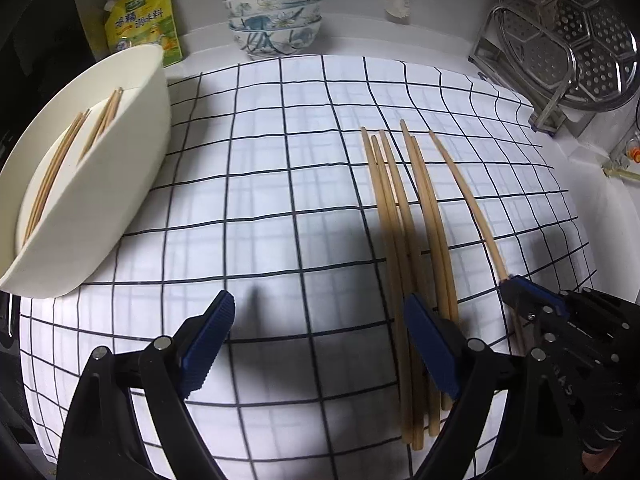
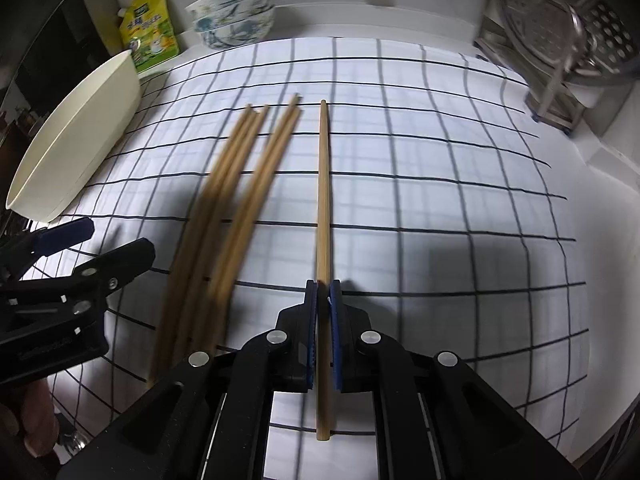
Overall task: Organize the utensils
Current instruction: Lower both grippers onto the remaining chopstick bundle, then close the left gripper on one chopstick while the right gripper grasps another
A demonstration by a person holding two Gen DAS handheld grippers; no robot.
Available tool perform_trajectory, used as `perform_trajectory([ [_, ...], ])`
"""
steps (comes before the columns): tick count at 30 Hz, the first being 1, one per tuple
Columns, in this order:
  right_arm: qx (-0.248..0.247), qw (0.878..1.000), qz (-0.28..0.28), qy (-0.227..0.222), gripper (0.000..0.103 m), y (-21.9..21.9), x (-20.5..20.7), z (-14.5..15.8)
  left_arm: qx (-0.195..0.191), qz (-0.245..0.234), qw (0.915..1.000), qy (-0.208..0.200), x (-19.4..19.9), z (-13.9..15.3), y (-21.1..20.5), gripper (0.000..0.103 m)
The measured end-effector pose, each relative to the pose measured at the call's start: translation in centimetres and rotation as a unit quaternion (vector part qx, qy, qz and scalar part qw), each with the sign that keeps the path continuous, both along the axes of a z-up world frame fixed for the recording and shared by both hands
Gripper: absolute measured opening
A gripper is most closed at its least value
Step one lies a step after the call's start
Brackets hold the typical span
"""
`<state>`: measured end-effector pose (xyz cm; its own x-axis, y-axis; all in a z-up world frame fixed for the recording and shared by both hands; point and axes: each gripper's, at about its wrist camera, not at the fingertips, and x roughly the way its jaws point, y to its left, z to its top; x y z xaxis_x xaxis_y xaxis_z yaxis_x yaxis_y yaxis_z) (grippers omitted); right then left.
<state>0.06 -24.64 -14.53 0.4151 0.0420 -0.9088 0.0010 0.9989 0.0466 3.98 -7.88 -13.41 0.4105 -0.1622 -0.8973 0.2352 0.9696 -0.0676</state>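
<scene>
Right tool (image 2: 324,292) clamped on one chopstick (image 2: 323,184). Left tool (image 1: 320,320) spread wide, empty, above five chopsticks (image 1: 404,216) on checked cloth (image 1: 260,184).

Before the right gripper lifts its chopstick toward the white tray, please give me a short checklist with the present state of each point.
1. Right gripper shut on the single chopstick: ok.
2. Only one stick between its pads: ok.
3. Single chopstick apart from the loose chopsticks on the checked cloth: ok.
4. Left gripper open, holding nothing: ok.
5. White tray has room beside the chopsticks already in it: ok.
6. Grip firm enough to carry without tilting: cannot tell.
</scene>
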Motion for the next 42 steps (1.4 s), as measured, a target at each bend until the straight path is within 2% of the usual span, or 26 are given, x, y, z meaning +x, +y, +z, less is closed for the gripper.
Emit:
perform_trajectory([
  [10, 0.011, 1.000, -0.012, -0.003, 0.007, -2.2, -0.3, 0.3, 0.019, 0.002, 0.9998, 0.005, 0.5, -1.3, -0.9, 0.085],
  [13, 0.011, 1.000, -0.010, -0.007, 0.014, -2.1, -0.2, 0.5, 0.019, 0.003, 0.9998, 0.006, 0.6, -1.4, -0.8, 0.087],
  [16, 0.011, 1.000, -0.009, -0.010, 0.017, -2.1, 0.1, 0.6, 0.027, 0.003, 0.9996, 0.004, 0.7, -1.5, -0.9, 0.088],
  [18, 0.011, 1.000, -0.008, -0.010, 0.023, -2.1, 0.2, 0.6, 0.037, 0.004, 0.9993, 0.007, 0.8, -1.8, -1.1, 0.089],
  [22, 0.004, 1.000, -0.007, -0.007, 0.025, -2.0, 0.6, 0.3, 0.035, 0.012, 0.9993, 0.007, 1.1, -1.9, -1.0, 0.093],
  [27, -0.020, 1.000, 0.002, -0.012, 0.028, -1.5, 1.4, 0.0, 0.033, 0.018, 0.9993, 0.001, 1.6, -2.0, -1.3, 0.093],
  [31, -0.038, 0.999, 0.014, -0.020, 0.027, -0.7, 1.8, -0.1, 0.025, 0.009, 0.9996, -0.003, 1.5, -1.6, -1.9, 0.077],
  [33, -0.034, 0.999, 0.024, -0.021, 0.017, -0.4, 1.8, -0.2, 0.023, 0.000, 0.9997, -0.008, 1.4, -1.4, -2.3, 0.065],
  [35, -0.034, 0.999, 0.029, -0.022, 0.007, -0.1, 1.9, -0.3, 0.020, -0.010, 0.9997, -0.011, 1.3, -1.1, -2.7, 0.036],
  [38, -0.013, 1.000, 0.021, -0.017, 0.007, -0.5, 2.0, -0.2, 0.014, -0.023, 0.9996, -0.003, 1.6, -0.9, -3.0, 0.007],
  [42, 0.011, 1.000, 0.010, -0.013, 0.007, -1.0, 1.9, 0.1, -0.008, -0.020, 0.9996, 0.017, 2.0, -0.7, -2.3, 0.007],
])
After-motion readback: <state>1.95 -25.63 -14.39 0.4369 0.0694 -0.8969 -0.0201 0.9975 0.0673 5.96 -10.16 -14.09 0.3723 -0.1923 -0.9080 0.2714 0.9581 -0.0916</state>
